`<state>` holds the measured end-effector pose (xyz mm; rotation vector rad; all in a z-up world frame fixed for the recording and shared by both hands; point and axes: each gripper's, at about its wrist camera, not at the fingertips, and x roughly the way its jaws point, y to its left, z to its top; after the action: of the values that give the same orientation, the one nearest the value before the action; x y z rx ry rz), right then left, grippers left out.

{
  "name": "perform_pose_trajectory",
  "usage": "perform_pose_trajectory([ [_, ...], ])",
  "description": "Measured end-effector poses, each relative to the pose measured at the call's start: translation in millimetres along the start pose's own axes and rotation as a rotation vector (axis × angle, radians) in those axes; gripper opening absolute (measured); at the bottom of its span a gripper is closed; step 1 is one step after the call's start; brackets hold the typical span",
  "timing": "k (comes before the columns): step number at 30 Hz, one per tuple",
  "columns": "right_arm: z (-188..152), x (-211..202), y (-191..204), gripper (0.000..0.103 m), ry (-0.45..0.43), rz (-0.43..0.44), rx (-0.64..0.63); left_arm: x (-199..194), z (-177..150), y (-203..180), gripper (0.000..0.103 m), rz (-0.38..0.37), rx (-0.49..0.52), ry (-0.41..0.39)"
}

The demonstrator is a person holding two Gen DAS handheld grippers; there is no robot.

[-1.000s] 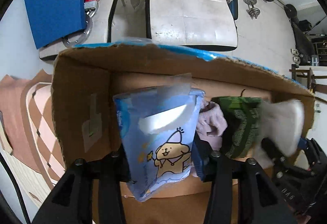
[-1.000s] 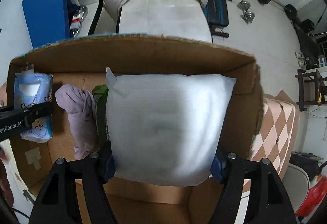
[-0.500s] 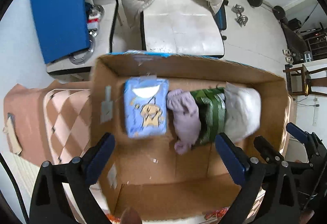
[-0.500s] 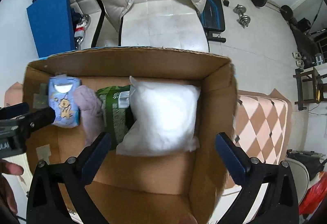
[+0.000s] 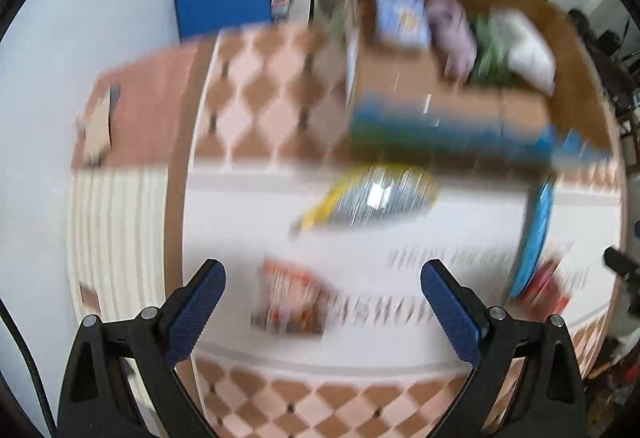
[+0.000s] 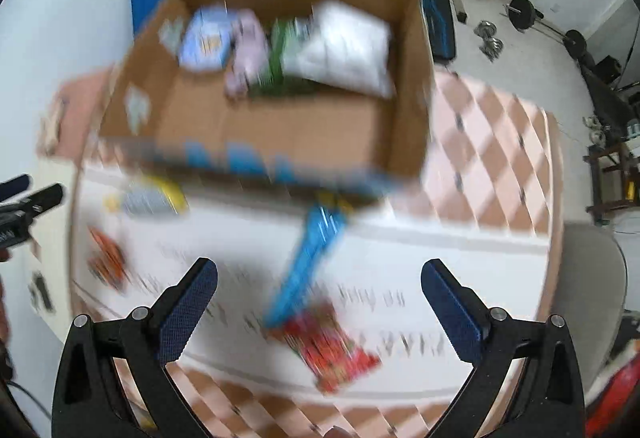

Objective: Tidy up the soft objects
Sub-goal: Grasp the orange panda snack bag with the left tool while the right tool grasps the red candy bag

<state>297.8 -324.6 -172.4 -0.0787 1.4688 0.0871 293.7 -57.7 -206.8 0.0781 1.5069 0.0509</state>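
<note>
Checkered mat (image 6: 492, 142): cardboard box (image 6: 416, 50) long axis sideways; left gripper (image 5: 322, 284), right gripper (image 6: 319, 281) fingers apart, empty.

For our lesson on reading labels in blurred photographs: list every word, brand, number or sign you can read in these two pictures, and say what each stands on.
None can be read.
Cardboard box, blue print on its front wall: blurred.
White cloth, rows of dark lettering: blurred.
Red packet: print blurred.
Yellow and silver packet: blurred.
Light blue pack in the box: picture and print blurred.
Orange packet: blurred.
</note>
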Motion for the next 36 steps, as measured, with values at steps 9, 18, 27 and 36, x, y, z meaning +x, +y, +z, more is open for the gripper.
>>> perform_pose_trajectory([
  [9, -66, 94, 8, 0.103, 0.178, -0.109, -0.121, 76, -38, 1, 0.1, 0.001, 0.009, 0.12],
  [18, -86, 146, -12, 0.084, 0.345, 0.039, 0.131, 120, -28, -6, 0.1, -0.053, 0.02, 0.225],
  [27, -100, 127, -20, 0.086, 0.352, 0.137, 0.224, 133, -30, -9, 0.1, -0.091, -0.005, 0.261],
  [36, -112, 141, -16, 0.086, 0.372, 0.049, 0.145, 145, -35, -3, 0.1, -0.169, -0.093, 0.3],
])
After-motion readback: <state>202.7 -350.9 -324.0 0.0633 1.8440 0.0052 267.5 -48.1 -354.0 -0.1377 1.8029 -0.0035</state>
